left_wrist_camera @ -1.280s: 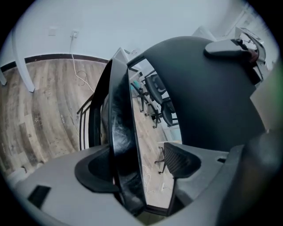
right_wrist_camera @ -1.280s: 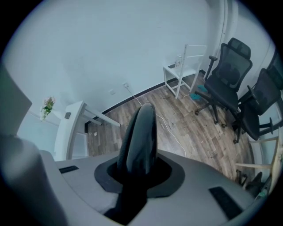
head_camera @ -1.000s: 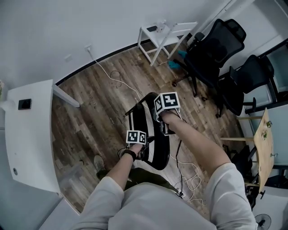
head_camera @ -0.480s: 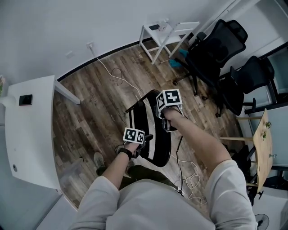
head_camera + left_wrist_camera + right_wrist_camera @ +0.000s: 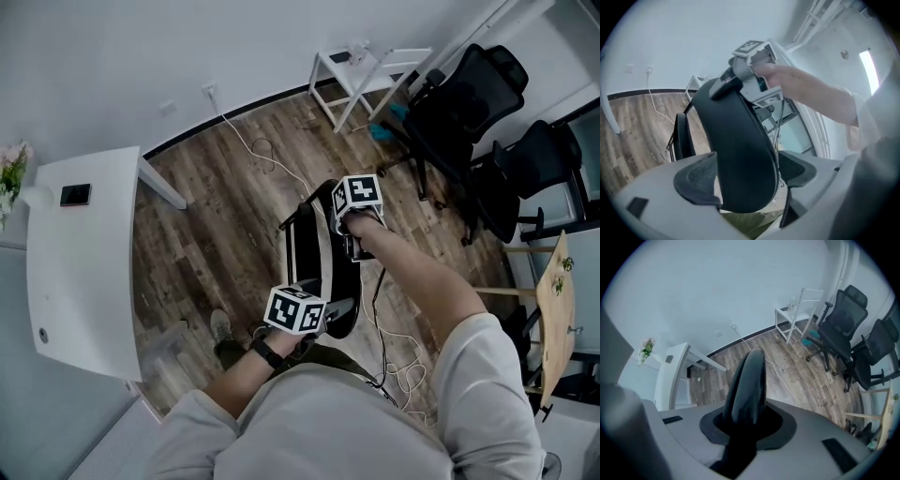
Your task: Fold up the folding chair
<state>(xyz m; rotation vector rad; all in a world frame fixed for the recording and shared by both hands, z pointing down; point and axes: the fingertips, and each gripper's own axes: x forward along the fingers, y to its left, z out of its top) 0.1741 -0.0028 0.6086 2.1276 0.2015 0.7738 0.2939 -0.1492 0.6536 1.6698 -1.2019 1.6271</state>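
The black folding chair stands on the wood floor in front of me, its seat tipped up steeply toward the backrest. My right gripper points down and is shut on the top of the backrest, which fills its jaws. My left gripper is at the chair's near end. Its jaws have just been opening and stand wide, with the seat's edge between the pads; I see no pad pressing on it. In the left gripper view the right gripper's marker cube shows above the seat.
A white desk stands on the left and a small white table at the back wall. Two black office chairs stand at the right, next to a wooden table edge. Cables trail over the floor.
My left gripper has risen and come toward me, and the seat's near edge has swung up with it. The chair looks narrower. The right gripper has hardly moved.
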